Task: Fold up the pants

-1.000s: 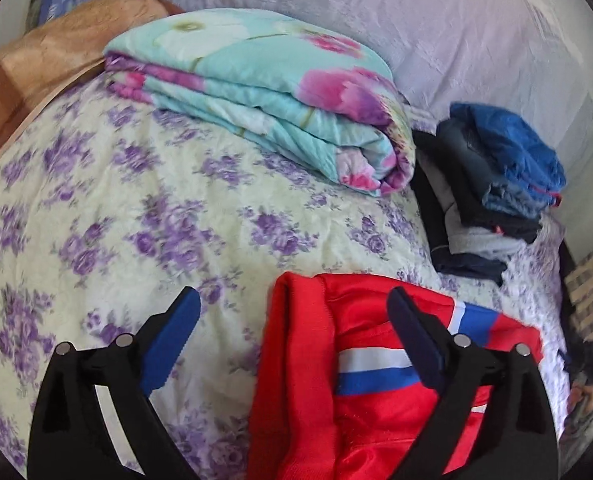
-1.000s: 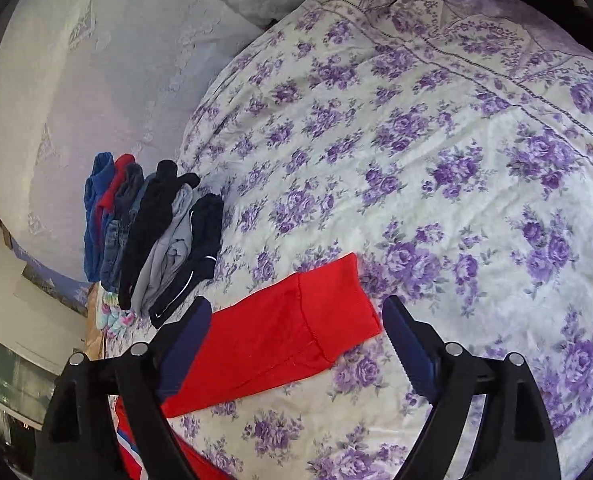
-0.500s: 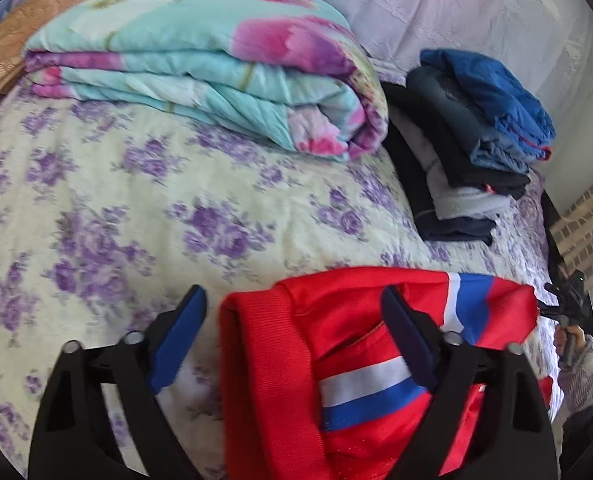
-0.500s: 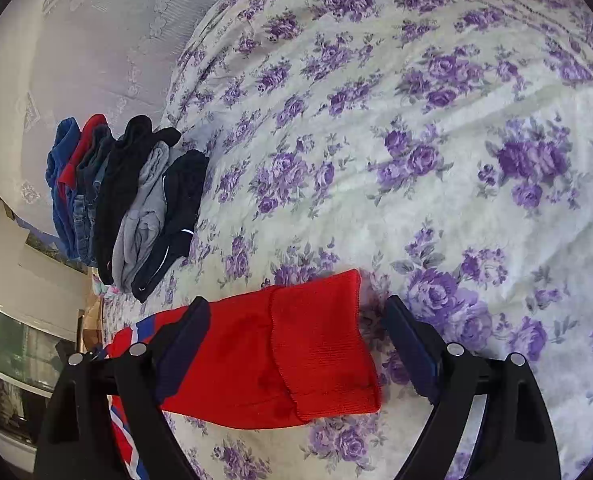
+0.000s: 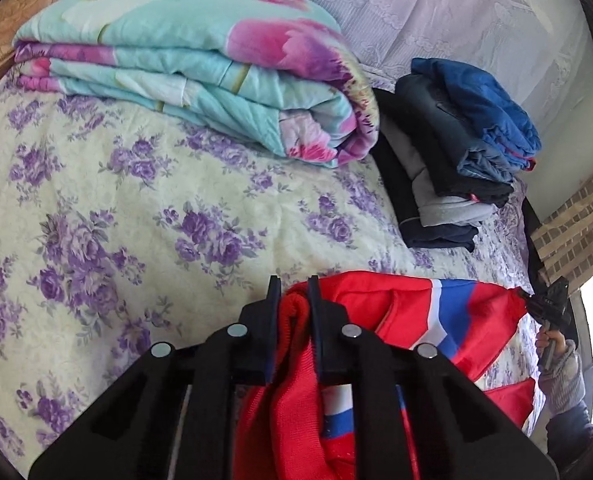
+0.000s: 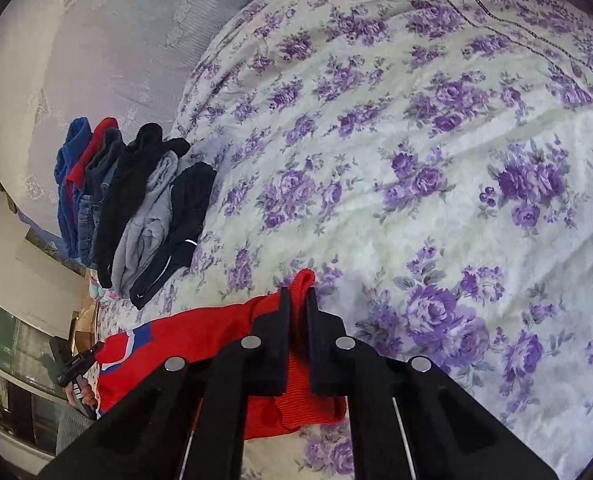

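Both tools have just snapped closed: the left tool (image 5: 292, 292) pinches the red striped fabric pants (image 5: 412, 312) at six o'clock, the right tool (image 6: 298, 300) pinches their ribbed cuff (image 6: 302, 280), ready to lift and fold.

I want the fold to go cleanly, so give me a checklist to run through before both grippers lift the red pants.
1. Left gripper shut on the red pants, at the ribbed edge: ok.
2. Right gripper shut on the ribbed cuff: ok.
3. How many cloth layers each pinches: cannot tell.
4. Bedspread bare ahead for the fold: ok.
5. Stack of folded clothes apart from the pants: ok.
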`<act>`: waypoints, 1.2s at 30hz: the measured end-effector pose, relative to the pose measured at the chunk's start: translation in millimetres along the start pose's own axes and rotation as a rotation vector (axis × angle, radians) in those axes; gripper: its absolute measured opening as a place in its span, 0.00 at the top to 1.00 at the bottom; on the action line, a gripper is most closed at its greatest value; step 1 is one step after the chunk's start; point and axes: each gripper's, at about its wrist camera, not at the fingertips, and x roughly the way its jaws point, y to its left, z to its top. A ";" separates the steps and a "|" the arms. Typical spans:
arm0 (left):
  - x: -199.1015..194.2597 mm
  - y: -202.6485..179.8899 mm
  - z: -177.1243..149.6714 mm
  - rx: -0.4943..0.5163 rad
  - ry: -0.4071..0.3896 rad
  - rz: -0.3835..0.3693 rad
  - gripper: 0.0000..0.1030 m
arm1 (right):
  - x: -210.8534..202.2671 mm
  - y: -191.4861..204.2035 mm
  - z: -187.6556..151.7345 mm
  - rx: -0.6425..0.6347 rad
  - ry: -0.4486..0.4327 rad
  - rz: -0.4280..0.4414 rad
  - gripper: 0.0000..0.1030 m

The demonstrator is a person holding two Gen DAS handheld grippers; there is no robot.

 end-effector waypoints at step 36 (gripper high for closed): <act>-177.7 47.4 -234.6 -0.172 -0.178 -0.151 0.86 | -197.8 -36.8 -271.0 0.055 -0.223 0.069 0.90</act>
